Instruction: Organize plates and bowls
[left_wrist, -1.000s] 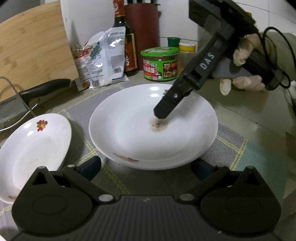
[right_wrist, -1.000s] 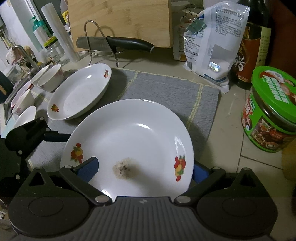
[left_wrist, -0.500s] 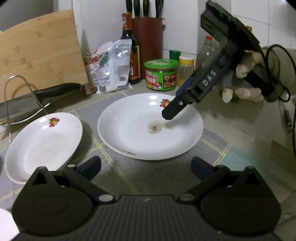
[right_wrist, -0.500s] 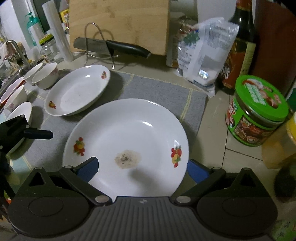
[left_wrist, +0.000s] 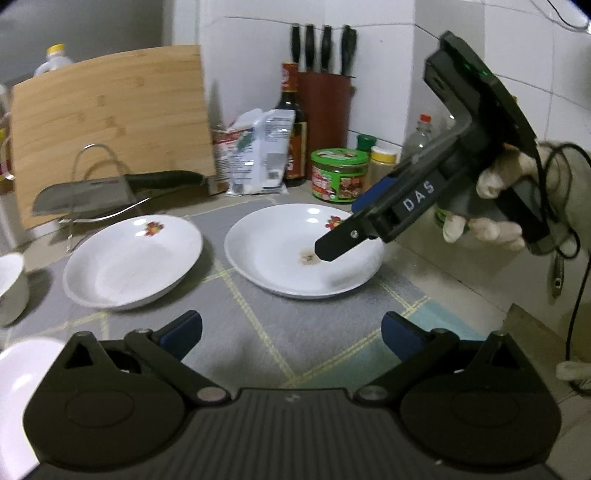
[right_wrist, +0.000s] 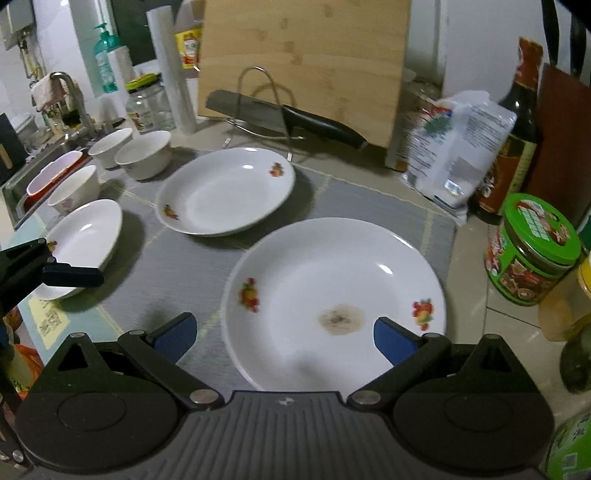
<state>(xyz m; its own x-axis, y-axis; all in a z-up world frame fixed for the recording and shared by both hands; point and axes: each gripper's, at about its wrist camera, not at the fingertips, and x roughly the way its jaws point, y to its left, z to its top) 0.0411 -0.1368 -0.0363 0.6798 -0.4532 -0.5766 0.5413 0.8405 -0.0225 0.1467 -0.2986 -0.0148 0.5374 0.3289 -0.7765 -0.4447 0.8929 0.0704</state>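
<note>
Stained plate (right_wrist: 332, 291) on mat; right gripper (left_wrist: 332, 251) tilted above, jaws apart.

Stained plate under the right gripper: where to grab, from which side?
Take the stained plate by its raised near rim, coming in low from the right gripper's side. It lies flat on the mat, so only the lifted edge gives the open fingers purchase; the green-lidded jar crowds its right.

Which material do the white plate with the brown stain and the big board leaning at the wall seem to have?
White flower-printed plate with the brown stain: probably glazed ceramic; sharp glossy highlights. Large tan board: likely bamboo or wood; matte, with visible grain strips.
</note>
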